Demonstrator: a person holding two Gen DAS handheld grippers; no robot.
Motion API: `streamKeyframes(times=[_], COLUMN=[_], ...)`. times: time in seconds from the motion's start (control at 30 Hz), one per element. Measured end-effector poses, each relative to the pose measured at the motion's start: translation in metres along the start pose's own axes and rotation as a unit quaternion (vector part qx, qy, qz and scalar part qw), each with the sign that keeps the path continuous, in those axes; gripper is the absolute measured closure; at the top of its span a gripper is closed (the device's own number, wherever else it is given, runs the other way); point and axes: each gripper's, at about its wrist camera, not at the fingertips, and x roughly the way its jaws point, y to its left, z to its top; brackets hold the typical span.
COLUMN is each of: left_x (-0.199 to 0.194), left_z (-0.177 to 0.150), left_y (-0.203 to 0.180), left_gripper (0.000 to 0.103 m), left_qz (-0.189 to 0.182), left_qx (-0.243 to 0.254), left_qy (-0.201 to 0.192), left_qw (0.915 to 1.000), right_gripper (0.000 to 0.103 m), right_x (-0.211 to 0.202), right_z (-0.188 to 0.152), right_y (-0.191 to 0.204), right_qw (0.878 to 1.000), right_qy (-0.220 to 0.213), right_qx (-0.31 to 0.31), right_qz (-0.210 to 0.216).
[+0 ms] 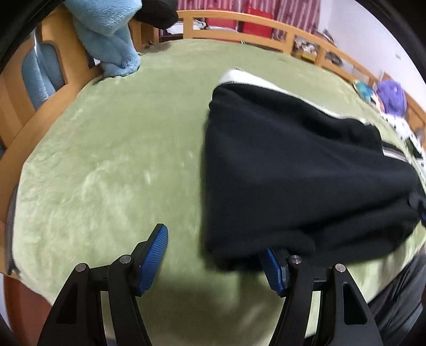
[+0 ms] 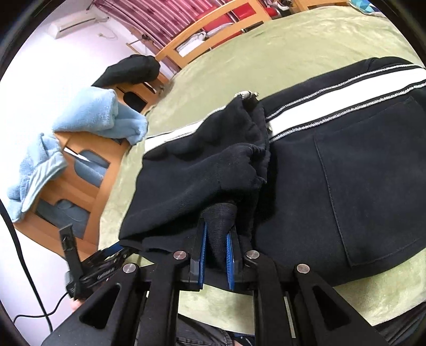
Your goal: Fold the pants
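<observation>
The black pants with a white side stripe lie partly folded on the green blanket. My left gripper is open; its right finger sits under the pants' near edge and the left finger is over bare blanket. In the right wrist view my right gripper is shut on a bunched fold of the pants and holds it above the rest of the pants, where the white stripe and a back pocket show.
A light blue fleece blanket hangs over the wooden bed frame at the far left. A dark garment lies on the frame. A purple plush sits at the far right edge. A cable hangs at left.
</observation>
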Motion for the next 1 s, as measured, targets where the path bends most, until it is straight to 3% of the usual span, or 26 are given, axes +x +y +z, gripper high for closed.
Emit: streamKeyframes(times=[0.03, 0.07, 0.1, 0.17, 0.2, 0.27, 0.43, 0.5, 0.57, 0.73, 0.87, 0.9, 0.93, 0.97, 1.0], left_x=[0.003, 0.005, 0.003, -0.012, -0.022, -0.022, 0.005, 0.002, -0.001, -0.019, -0.025, -0.025, -0.026, -0.027, -0.029], left_z=[0.002, 0.004, 0.006, 0.006, 0.005, 0.003, -0.008, -0.009, -0.009, -0.019, -0.020, -0.019, -0.019, -0.017, -0.015], left_y=[-0.002, -0.005, -0.004, 0.003, 0.010, 0.017, 0.005, 0.005, 0.008, 0.017, 0.016, 0.014, 0.012, 0.012, 0.013], left_gripper=[0.047, 0.069, 0.083, 0.095, 0.095, 0.094, 0.091, 0.079, 0.041, 0.040, 0.040, 0.040, 0.040, 0.040, 0.040], left_qz=[-0.004, -0.014, -0.024, -0.028, -0.031, -0.064, -0.015, -0.011, -0.013, -0.043, -0.063, -0.061, -0.056, -0.050, -0.048], left_qx=[0.002, 0.009, 0.010, -0.002, -0.011, -0.016, 0.006, 0.004, 0.003, -0.008, -0.023, -0.023, -0.022, -0.022, -0.021], left_qy=[0.001, 0.001, -0.004, -0.040, -0.063, -0.056, -0.008, 0.001, 0.020, 0.012, 0.011, 0.012, 0.013, 0.013, 0.011], left_qw=[1.0000, 0.9999, 0.9996, 0.9988, 0.9975, 0.9963, 0.9998, 0.9999, 0.9997, 0.9990, 0.9977, 0.9978, 0.9981, 0.9984, 0.9986], right_gripper=[0.091, 0.092, 0.092, 0.093, 0.093, 0.093, 0.093, 0.092, 0.088, 0.062, 0.046, 0.047, 0.061, 0.086, 0.086], right_x=[-0.004, -0.008, -0.013, -0.028, -0.033, -0.038, 0.014, 0.018, 0.009, -0.030, -0.025, -0.018, -0.008, -0.001, 0.000], right_z=[0.000, 0.000, 0.000, 0.000, -0.001, -0.005, -0.028, -0.033, -0.030, -0.017, -0.002, 0.001, 0.002, 0.004, 0.005], right_y=[0.002, 0.003, 0.005, 0.008, 0.008, 0.001, -0.028, -0.030, -0.031, -0.020, -0.020, -0.022, -0.023, -0.024, -0.019], right_qw=[1.000, 1.000, 1.000, 0.999, 0.999, 0.998, 0.998, 0.997, 0.998, 0.999, 0.999, 0.999, 1.000, 1.000, 1.000], right_qy=[-0.003, -0.006, -0.013, -0.027, -0.031, -0.033, 0.054, 0.060, 0.062, 0.013, -0.016, -0.015, -0.007, 0.005, 0.007], right_qx=[-0.004, -0.008, -0.013, -0.026, -0.032, -0.044, -0.029, -0.030, -0.025, -0.042, -0.028, -0.019, -0.007, -0.002, -0.008], right_qz=[0.005, 0.007, 0.008, 0.015, 0.018, 0.008, -0.030, -0.032, -0.021, -0.028, -0.029, -0.028, -0.018, -0.012, -0.009])
